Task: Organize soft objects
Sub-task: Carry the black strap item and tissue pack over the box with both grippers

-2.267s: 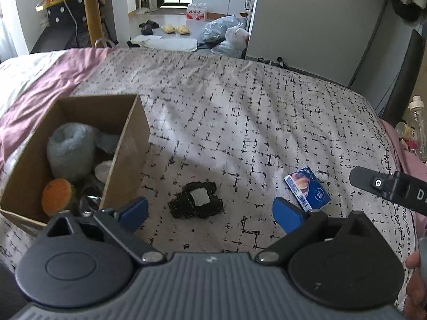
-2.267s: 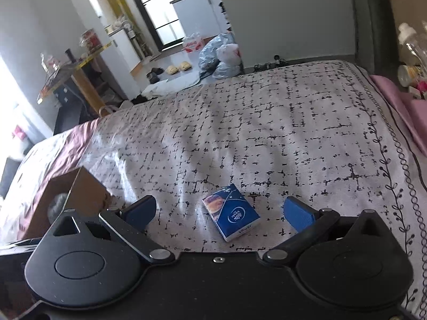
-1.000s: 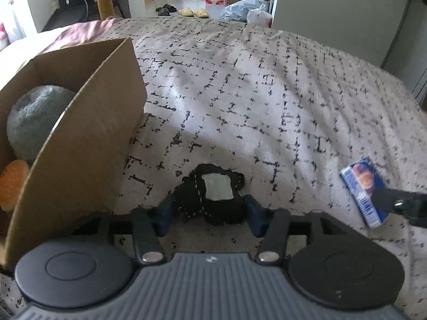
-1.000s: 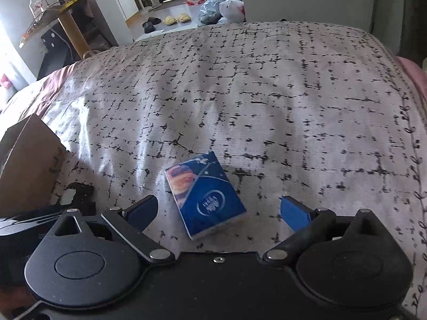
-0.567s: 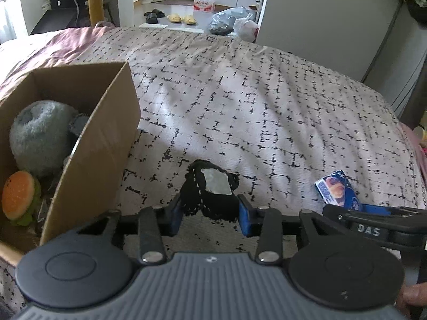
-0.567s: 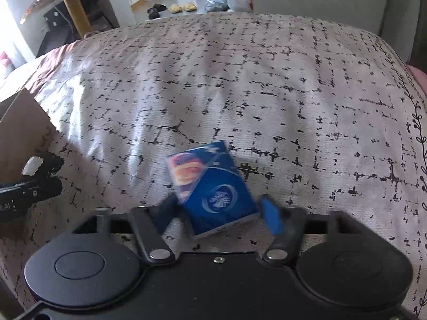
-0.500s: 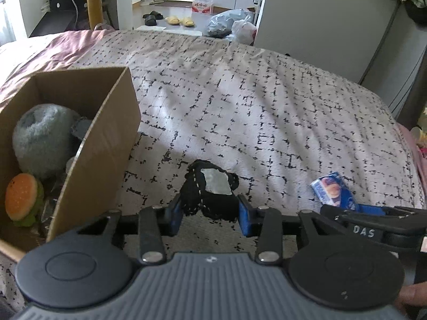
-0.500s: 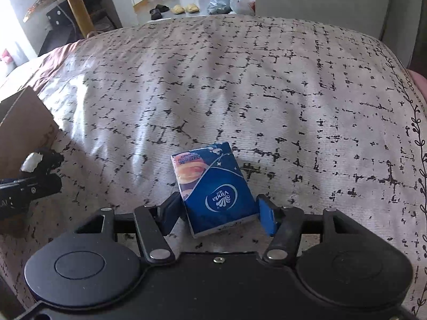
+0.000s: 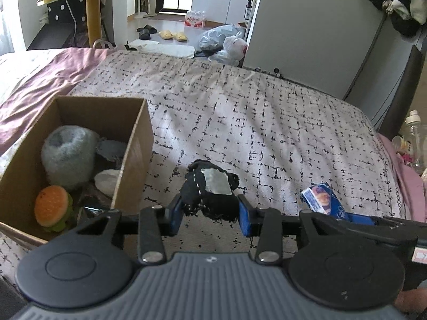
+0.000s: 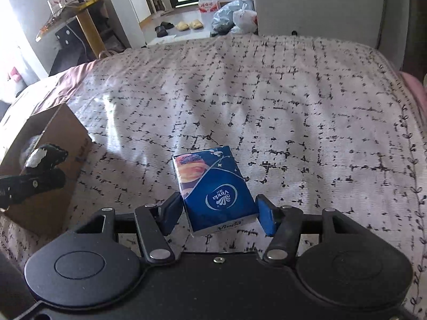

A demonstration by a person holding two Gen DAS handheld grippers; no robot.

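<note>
The left gripper (image 9: 210, 212) is clamping a black plush toy (image 9: 208, 192) with a pale patch between its blue pads, holding it clear of the bedspread (image 9: 267, 122). To that gripper's left, a cardboard box (image 9: 133, 165) is sitting open on the bed, just beside the toy. Inside it, a fuzzy grey ball (image 9: 68, 154), a small burger toy (image 9: 52, 208) and some other soft pieces are lying together.

The right gripper (image 10: 218, 213) has just been closing its jaws, and its pads are now pressing on both sides of a blue tissue pack (image 10: 216, 189), which is sticking out forward between them, lifted just off the bedspread. From the left wrist view, that pack is showing low to the right of the left gripper. From the right wrist view, the plush toy and the box are sitting far to the left.
</note>
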